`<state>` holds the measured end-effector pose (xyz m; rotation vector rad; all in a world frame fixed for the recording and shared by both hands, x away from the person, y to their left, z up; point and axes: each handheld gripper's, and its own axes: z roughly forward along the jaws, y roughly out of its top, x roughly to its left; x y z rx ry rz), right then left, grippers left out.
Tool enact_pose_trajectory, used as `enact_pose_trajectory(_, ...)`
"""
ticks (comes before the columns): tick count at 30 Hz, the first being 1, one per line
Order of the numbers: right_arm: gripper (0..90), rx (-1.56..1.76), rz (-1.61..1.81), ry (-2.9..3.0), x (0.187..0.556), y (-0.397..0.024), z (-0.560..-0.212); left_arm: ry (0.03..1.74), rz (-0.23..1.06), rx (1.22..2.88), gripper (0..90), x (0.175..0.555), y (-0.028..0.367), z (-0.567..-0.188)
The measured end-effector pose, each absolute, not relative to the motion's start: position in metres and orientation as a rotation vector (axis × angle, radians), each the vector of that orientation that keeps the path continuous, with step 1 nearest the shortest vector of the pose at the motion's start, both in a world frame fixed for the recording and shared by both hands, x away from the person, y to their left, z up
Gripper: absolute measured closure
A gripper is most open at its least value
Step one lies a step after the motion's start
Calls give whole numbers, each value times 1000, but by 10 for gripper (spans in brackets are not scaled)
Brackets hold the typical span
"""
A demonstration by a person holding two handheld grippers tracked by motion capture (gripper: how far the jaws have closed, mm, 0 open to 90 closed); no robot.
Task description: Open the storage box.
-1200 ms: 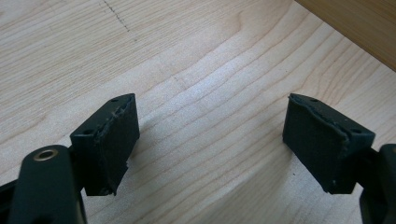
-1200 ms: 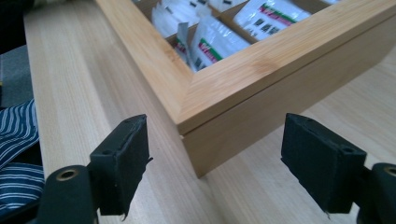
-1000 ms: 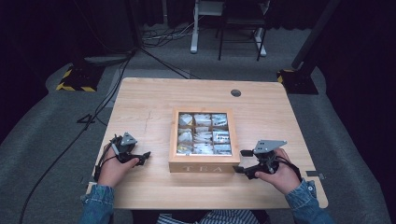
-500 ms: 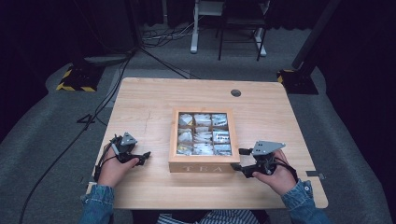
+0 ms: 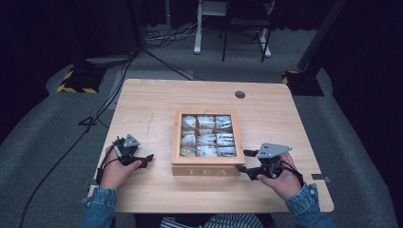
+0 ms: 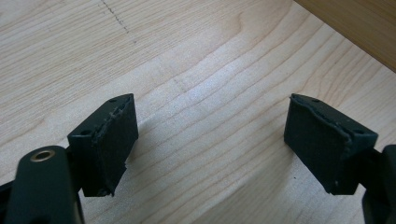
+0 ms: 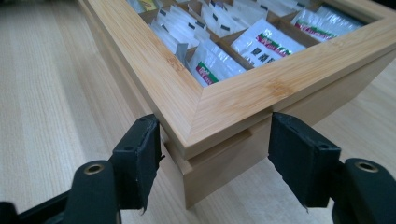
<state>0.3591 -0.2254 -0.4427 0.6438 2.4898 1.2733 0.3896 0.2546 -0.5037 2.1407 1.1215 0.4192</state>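
A wooden tea box [image 5: 207, 170] with "TEA" on its front stands mid-table, and packets of tea bags [image 5: 206, 137] fill its compartments. My right gripper [image 5: 244, 161] is at the box's front right corner. Its jaws have just been closing with the lid's corner [image 7: 233, 98] between them. In the right gripper view the right gripper [image 7: 215, 158] has both pads against the lid's two edges. My left gripper [image 5: 148, 161] rests left of the box. In the left gripper view the left gripper [image 6: 210, 140] stands open over bare wood.
A round cable hole [image 5: 240, 94] sits near the table's far edge. The box's side [image 6: 355, 23] crosses the top right corner of the left gripper view. Cables [image 5: 157, 57] and furniture legs [image 5: 228, 42] lie on the floor beyond the table.
My right gripper has shifted slightly left onto the box's front right corner and its jaws have narrowed. The left hand has stayed still.
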Motion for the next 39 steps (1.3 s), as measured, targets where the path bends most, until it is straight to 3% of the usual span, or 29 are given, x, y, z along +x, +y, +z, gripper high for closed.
enact_pose_trajectory(18,364,626,1362,2379,360,-228,-413,1127,414,2141,171,392,252,-504)
enact_pose_trajectory(28,401,641,1428,2328,366,-230,-398,1128,400,2121,269,396,252,-501)
enact_pose_trajectory(39,431,661,1516,2243,377,-231,-378,1068,399,2105,273,398,240,-481)
